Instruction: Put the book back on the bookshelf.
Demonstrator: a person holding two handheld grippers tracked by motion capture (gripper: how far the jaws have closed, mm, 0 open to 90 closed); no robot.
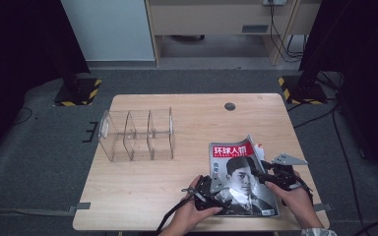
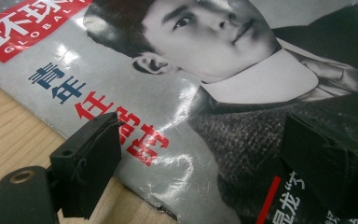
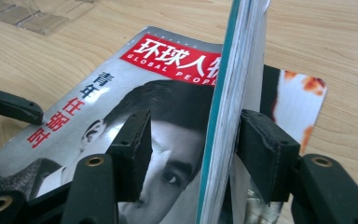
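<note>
Left black two-jaw gripper (image 1: 215,186) sits low in the person's left hand (image 1: 191,211), jaws spread wide and angled to the right. Right black two-jaw gripper (image 1: 259,174), in the right hand (image 1: 295,196), points left, jaws partly apart.

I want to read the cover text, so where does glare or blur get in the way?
Left gripper view: white glare streaks cross the magazine cover near the red characters. Right gripper view: the lifted page edge is soft. High view: evenly lit, cover text small.

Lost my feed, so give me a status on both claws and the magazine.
Left claw open over magazine cover. Right claw astride its lifted edge, left pad clear. Nothing in the way.
</note>
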